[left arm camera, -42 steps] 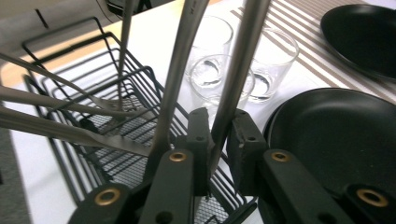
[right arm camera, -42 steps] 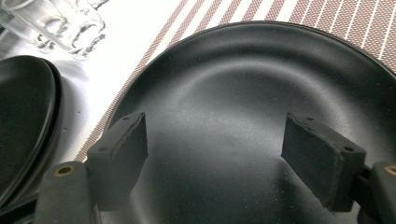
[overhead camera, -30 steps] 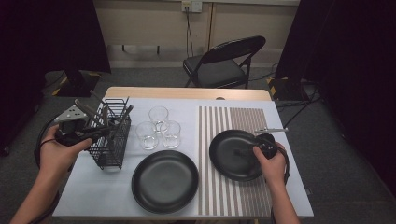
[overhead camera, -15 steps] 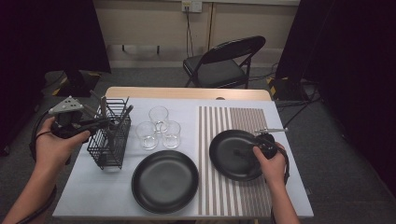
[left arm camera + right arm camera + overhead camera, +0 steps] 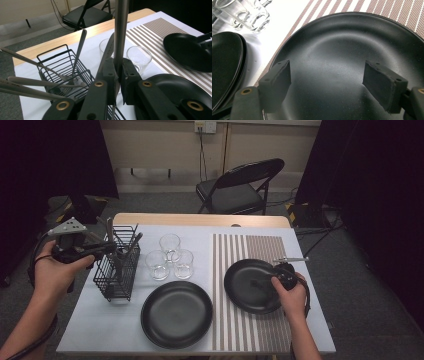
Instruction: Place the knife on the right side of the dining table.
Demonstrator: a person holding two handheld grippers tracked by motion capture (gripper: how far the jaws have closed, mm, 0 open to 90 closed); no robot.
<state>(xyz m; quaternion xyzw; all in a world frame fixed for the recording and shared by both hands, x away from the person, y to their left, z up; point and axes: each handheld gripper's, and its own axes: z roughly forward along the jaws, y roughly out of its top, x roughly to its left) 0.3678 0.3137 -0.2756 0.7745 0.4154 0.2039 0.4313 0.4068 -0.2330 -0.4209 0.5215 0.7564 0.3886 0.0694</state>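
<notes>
The left gripper (image 5: 117,75) has its two black jaws pressed together on a piece of metal cutlery (image 5: 120,32), a slim, smooth, silver-grey handle that rises straight up between the pads and runs out past the top of the left gripper view; which kind of utensil it is cannot be told, as its working end is out of sight. From above, that gripper (image 5: 107,249), topped by a grey three-cornered plate, is held in the person's left hand (image 5: 55,272) at the upper left edge of the black wire caddy (image 5: 120,270), with the held piece over the basket. More silver handles (image 5: 37,82) lean out of the caddy at slants. Just right of the caddy three clear glasses (image 5: 170,257) stand clustered together, touching or nearly so. In front of them and to the caddy's right sits a round matte black plate (image 5: 176,314) on the white table (image 5: 90,330). Well to the right of the caddy, on a brown-and-white striped placemat (image 5: 250,245), lies a second black plate (image 5: 342,45); the right gripper (image 5: 327,82) hovers just over it with its jaws spread wide and nothing between them, held by the right hand (image 5: 290,295)
</notes>
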